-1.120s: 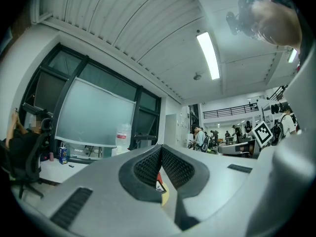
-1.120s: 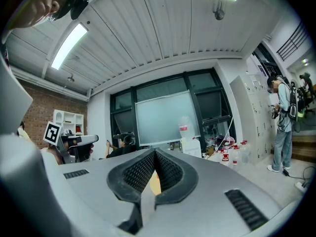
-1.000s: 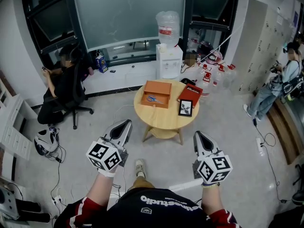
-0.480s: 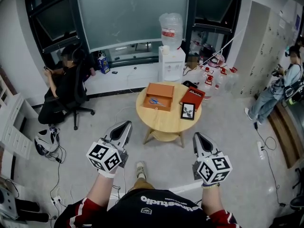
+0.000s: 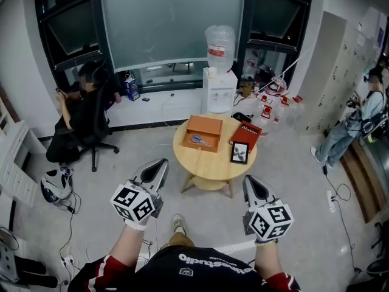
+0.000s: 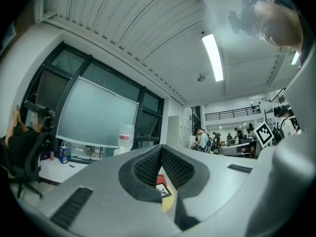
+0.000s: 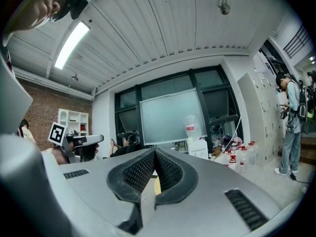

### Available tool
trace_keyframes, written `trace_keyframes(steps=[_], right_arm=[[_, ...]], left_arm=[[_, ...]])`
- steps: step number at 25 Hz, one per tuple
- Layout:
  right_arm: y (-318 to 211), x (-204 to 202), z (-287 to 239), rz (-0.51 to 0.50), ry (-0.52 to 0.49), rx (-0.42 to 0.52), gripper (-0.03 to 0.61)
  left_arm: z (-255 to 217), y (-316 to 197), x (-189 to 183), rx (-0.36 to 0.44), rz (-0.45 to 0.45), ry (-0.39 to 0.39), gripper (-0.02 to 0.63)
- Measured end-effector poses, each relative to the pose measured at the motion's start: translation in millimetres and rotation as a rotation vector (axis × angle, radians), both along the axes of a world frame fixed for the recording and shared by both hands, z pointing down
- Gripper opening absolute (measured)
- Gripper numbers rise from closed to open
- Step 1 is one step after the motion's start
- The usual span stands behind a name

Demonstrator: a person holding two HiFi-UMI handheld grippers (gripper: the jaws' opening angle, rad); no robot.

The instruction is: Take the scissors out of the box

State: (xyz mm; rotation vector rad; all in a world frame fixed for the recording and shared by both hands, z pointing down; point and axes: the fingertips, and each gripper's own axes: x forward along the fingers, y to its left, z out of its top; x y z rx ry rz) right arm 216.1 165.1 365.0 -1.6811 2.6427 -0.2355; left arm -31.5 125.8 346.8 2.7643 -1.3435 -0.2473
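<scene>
An open orange box (image 5: 203,132) sits on the far left part of a round wooden table (image 5: 213,166), and blue-handled scissors (image 5: 196,140) lie inside it. Both grippers hang in the air short of the table, well apart from the box. My left gripper (image 5: 160,164) points toward the table's left side, jaws shut and empty (image 6: 161,149). Lower and to the right, my right gripper (image 5: 248,180) is also shut with nothing held (image 7: 154,153). Through the slit between the left jaws a sliver of the table shows.
A red box (image 5: 245,132) and a black-framed picture (image 5: 239,152) lie on the table's right half. A water dispenser (image 5: 220,85) stands behind it, with bottles (image 5: 275,99) on the floor. One person sits in a chair (image 5: 82,117) at left; another stands (image 5: 355,123) at right.
The view has shifted, so the table and box sit a little lower in the head view. My right gripper has dropped slightly; both stay shut.
</scene>
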Motion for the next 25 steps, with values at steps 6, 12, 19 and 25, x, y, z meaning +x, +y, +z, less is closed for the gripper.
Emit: trace_keyframes(steps=[6,12,19,25], right_arm=[[-14,-1,10,-0.009,0.014,-0.021,0.020],[-34,-12,11,-0.035,0.025,-0.036,0.020],[-68,-25,18,-0.043,0.031,-0.063,0.020],[-116,-30,15,-0.022,0.045,-0.081,0.020]], left_arm=[[9,-8,-3,-0.014,-0.008,-0.009,0.017],[13,-24,-15,-0.028,-0.033,-0.013,0.017],[20,-62,-29,-0.038,-0.048,-0.021,0.017],[17,-114,-38,-0.036,-0.044,-0.025,0.017]])
